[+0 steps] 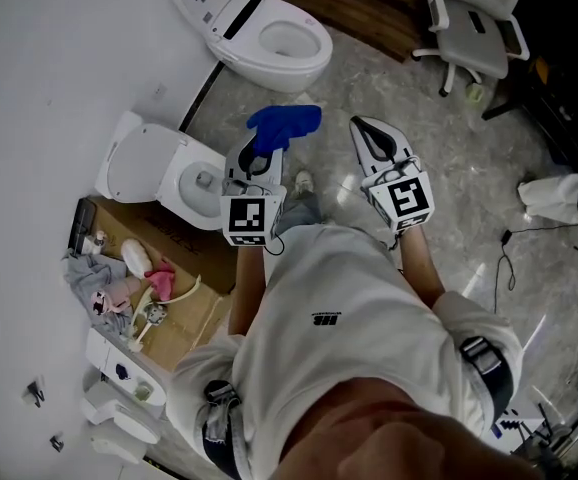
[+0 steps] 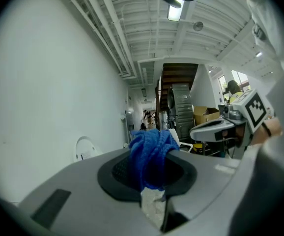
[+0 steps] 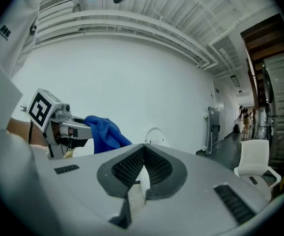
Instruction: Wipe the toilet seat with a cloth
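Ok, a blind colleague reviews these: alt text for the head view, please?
A person, seen from above, holds a blue cloth in the left tongs; the right tongs are shut and empty. An open near toilet and a far toilet stand by the wall.

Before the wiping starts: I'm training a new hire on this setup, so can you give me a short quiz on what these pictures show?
1. True or false: the right tool holds the blue cloth.
2. The cloth is: A) spread out flat, B) bunched up in the left tool, C) folded into a neat square.
3. Fill in: the right tool's jaws are ____, with nothing between them.
Key: 1 false; 2 B; 3 shut.
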The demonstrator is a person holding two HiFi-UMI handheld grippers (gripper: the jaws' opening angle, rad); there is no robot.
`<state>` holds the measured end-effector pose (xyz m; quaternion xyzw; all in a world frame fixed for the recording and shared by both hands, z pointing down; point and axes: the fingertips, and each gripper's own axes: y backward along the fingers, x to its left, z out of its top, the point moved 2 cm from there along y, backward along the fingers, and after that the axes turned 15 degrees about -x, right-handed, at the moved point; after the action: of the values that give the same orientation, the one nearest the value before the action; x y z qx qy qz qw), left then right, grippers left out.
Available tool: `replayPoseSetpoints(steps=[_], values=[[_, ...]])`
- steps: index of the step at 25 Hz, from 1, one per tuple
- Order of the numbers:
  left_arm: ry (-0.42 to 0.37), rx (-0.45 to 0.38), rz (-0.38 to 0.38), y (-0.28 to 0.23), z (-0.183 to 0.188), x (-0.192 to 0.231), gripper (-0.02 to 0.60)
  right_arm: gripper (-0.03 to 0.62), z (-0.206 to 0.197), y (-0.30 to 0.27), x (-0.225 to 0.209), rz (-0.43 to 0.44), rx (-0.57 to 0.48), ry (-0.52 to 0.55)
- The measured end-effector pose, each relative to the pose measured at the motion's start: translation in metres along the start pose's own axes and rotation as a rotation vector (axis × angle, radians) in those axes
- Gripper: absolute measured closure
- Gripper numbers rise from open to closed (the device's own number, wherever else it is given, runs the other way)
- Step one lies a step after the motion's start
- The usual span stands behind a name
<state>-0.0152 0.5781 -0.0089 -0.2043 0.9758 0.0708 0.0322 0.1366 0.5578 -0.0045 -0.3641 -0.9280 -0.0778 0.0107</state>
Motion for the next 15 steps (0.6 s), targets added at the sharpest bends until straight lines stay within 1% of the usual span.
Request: replayPoseSetpoints(steps=[15], values=[[0.013,-0.007,-0.07,-0.092,-0.022,0.106,0.506,0.599,-0.022,-0.125,-0.033,-0.05,0.033,0.017]])
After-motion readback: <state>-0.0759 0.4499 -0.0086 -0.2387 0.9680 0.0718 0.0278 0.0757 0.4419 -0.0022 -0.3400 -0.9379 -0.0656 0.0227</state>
